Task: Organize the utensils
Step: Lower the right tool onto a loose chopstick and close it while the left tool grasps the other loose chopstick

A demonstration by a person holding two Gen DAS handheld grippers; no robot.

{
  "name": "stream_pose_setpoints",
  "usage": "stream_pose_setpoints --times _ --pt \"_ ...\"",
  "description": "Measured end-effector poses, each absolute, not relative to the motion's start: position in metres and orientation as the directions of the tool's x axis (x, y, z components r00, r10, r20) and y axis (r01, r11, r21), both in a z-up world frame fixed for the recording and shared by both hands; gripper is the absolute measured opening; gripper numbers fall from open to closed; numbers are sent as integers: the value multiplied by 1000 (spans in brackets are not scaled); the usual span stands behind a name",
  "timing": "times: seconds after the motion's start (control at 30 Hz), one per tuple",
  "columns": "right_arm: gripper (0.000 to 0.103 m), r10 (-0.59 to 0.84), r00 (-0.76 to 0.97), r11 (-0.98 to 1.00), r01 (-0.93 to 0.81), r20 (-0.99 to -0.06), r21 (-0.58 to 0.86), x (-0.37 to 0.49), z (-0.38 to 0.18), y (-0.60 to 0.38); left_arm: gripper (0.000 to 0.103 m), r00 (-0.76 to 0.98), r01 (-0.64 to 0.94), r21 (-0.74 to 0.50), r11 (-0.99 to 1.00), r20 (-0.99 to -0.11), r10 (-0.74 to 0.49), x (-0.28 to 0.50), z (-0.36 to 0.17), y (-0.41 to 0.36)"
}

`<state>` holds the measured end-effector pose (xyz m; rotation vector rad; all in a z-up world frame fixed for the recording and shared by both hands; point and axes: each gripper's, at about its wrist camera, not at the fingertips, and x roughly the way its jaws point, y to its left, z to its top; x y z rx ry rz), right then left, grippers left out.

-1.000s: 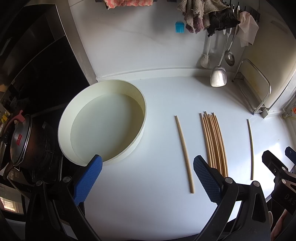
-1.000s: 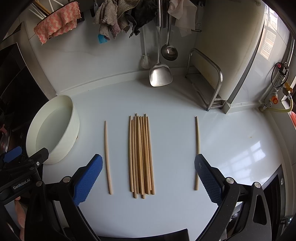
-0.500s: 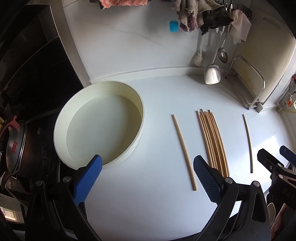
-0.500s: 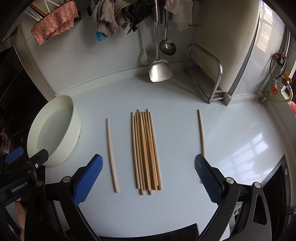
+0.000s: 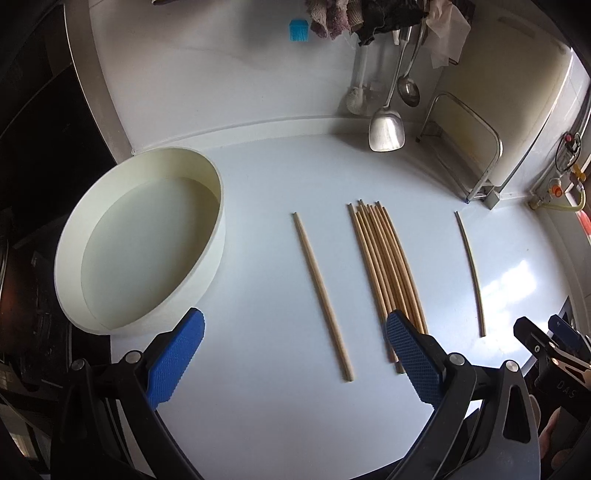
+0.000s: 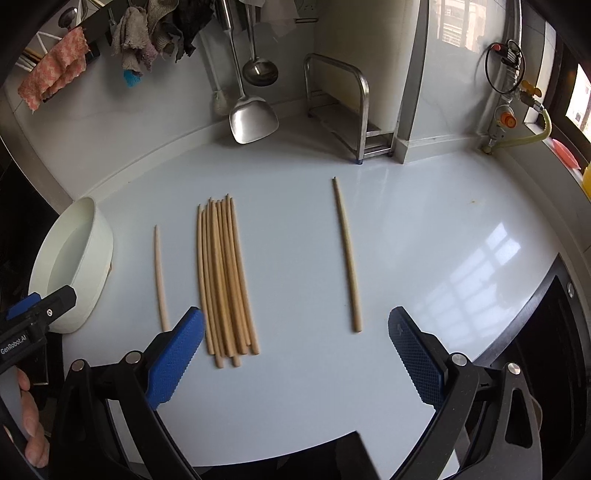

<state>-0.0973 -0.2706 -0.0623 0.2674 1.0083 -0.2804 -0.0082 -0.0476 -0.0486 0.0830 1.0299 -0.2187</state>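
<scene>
A bundle of several wooden chopsticks (image 5: 384, 258) (image 6: 223, 273) lies side by side on the white counter. One single chopstick (image 5: 321, 291) (image 6: 160, 277) lies to its left and another (image 5: 470, 266) (image 6: 347, 254) to its right. A round cream tub (image 5: 122, 291) (image 6: 96, 254) stands at the left. My left gripper (image 5: 295, 362) is open and empty, above the counter with the left single chopstick between its fingers. My right gripper (image 6: 295, 354) is open and empty, near the right single chopstick.
A metal spatula (image 5: 386, 125) (image 6: 253, 118) and ladle (image 6: 258, 70) hang at the back wall with rags (image 6: 155, 29). A steel rack (image 5: 465, 147) (image 6: 340, 110) stands at the back right. A stove area lies dark at the far left (image 5: 33, 147).
Both grippers have swung to the right, so the chopsticks and tub sit further left in each view. Nothing on the counter has moved. Both grippers stayed open.
</scene>
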Motion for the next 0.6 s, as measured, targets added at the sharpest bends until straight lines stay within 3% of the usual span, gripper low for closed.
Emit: stream_pose_setpoints --times 0.3,0.6 --pt "95 -42 545 948 286 -838 138 -89 -97 -329 97 474 95 17 995 -880 -31 -14 -83 -68" --pt "95 -134 536 939 338 -834 66 -65 -135 -350 97 522 63 22 998 -853 -15 14 -116 -67"
